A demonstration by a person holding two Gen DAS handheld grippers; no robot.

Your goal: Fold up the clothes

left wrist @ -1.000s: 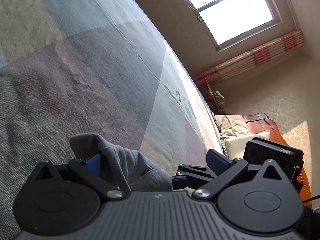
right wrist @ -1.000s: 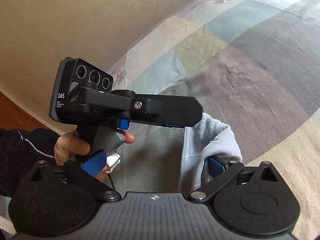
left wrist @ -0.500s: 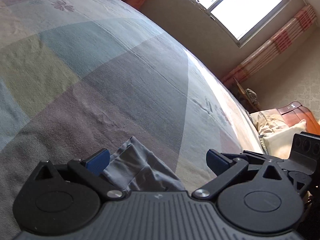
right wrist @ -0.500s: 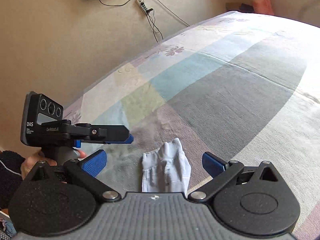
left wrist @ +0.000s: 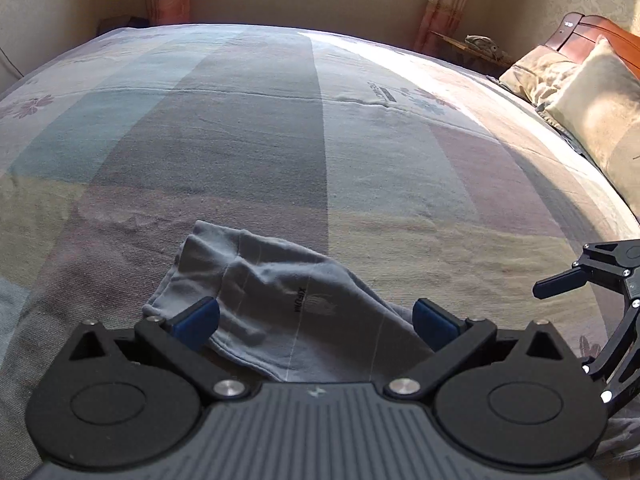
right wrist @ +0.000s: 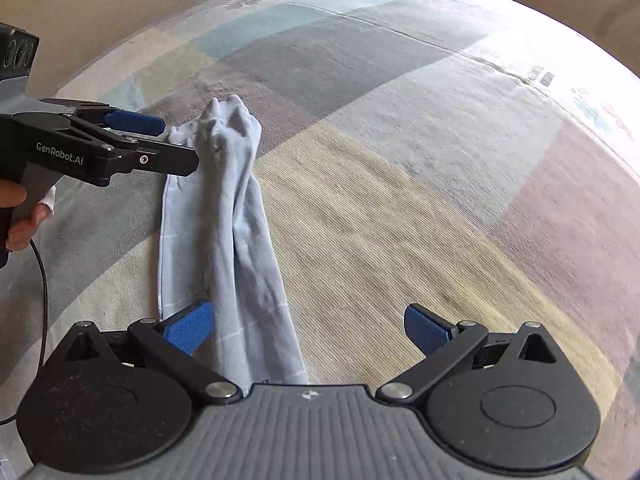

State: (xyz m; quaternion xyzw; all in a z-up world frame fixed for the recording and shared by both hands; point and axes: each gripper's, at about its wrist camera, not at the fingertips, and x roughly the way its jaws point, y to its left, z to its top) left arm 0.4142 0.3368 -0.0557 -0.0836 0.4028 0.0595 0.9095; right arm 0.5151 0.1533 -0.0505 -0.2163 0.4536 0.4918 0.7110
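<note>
Patchwork bedspread (left wrist: 280,128), pillows (left wrist: 592,92) at headboard; pale-blue garment (right wrist: 224,216) bunched lengthwise on bed. Left gripper (left wrist: 316,318) and right gripper (right wrist: 308,326) both wide, empty, straddling cloth. Risk: pinching several bunched layers, yielding a crooked fold.

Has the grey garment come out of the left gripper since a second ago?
Yes. The grey garment was pinched in the left gripper; now it lies on the bedspread between open fingers.
</note>
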